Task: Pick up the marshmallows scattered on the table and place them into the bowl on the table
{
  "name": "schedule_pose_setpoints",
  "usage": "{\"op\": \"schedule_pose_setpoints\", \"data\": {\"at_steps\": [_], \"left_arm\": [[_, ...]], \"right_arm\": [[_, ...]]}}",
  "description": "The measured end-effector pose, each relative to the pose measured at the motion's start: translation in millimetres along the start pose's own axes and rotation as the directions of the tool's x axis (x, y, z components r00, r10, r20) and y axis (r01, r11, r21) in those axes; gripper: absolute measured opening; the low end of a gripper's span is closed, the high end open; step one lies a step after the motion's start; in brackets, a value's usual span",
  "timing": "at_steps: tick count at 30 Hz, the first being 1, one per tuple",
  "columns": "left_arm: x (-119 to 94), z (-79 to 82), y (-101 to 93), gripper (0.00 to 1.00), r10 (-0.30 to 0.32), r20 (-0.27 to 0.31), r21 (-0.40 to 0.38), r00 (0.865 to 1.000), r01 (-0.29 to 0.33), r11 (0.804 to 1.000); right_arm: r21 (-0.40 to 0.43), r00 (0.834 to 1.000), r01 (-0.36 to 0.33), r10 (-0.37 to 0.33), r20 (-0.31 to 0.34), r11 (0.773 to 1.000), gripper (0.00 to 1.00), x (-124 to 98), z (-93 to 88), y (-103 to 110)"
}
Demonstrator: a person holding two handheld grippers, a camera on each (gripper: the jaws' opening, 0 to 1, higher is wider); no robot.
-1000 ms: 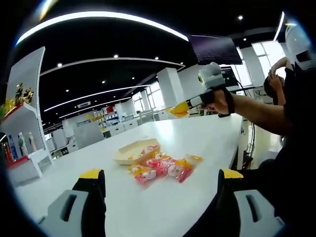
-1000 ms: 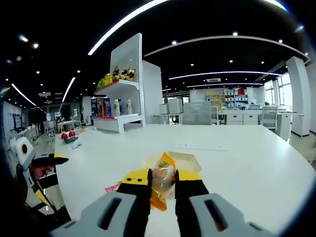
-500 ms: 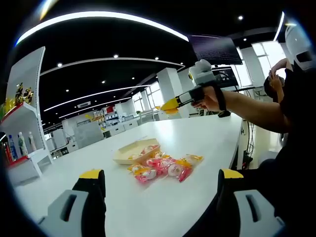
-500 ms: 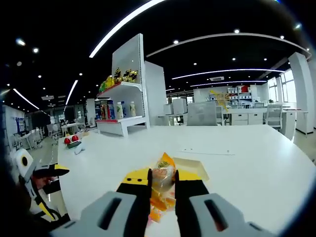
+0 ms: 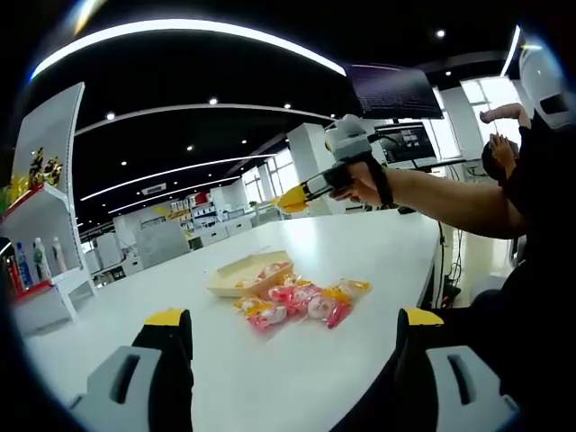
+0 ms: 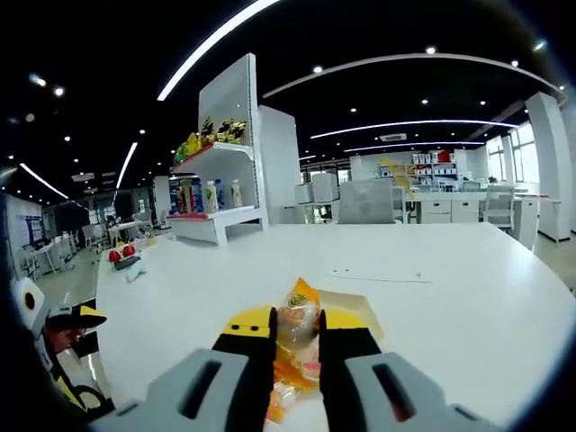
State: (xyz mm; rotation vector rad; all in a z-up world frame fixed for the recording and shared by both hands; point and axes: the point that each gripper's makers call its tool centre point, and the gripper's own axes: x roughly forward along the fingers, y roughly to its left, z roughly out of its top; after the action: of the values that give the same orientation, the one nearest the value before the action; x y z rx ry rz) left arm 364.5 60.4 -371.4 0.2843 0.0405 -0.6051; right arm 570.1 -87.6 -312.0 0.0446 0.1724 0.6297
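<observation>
A shallow beige bowl lies on the white table and holds a few wrapped marshmallows. Several more wrapped marshmallows in pink, orange and yellow lie in a pile just in front of it. My left gripper stands open well short of the pile, with nothing between its jaws. My right gripper is shut on an orange-wrapped marshmallow; the bowl lies right behind it. In the left gripper view the right gripper hangs in the air above and beyond the bowl, held by a hand.
A white shelf unit with bottles and goods stands at the table's far side. A sheet of paper lies flat on the table past the bowl. The table's edge runs on the right, near a person's dark sleeve.
The right gripper with its marshmallow has moved left, closer over the bowl. The left gripper has stayed put.
</observation>
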Motion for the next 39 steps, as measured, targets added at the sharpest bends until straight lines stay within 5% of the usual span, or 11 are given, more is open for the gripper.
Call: {"op": "schedule_pose_setpoints", "data": {"at_steps": [14, 25, 39], "left_arm": [[-1.8, 0.9, 4.3, 0.93, 0.013, 0.004, 0.0, 1.0, -0.013, 1.0], [-2.2, 1.1, 4.7, 0.92, 0.016, 0.0, 0.011, 1.0, -0.016, 1.0], [3.2, -2.7, 0.3, 0.92, -0.005, -0.015, 0.009, 1.0, 0.006, 1.0]], "right_arm": [[-0.007, 0.999, 0.049, -0.049, -0.001, 0.999, 0.16, 19.4, 3.6, -24.8], [0.01, 0.996, 0.081, -0.08, -0.029, 0.997, 0.16, 34.8, -11.0, -44.7], [0.003, 0.996, 0.085, -0.085, -0.034, 0.996, 0.16, 39.8, -17.0, -38.8]]}}
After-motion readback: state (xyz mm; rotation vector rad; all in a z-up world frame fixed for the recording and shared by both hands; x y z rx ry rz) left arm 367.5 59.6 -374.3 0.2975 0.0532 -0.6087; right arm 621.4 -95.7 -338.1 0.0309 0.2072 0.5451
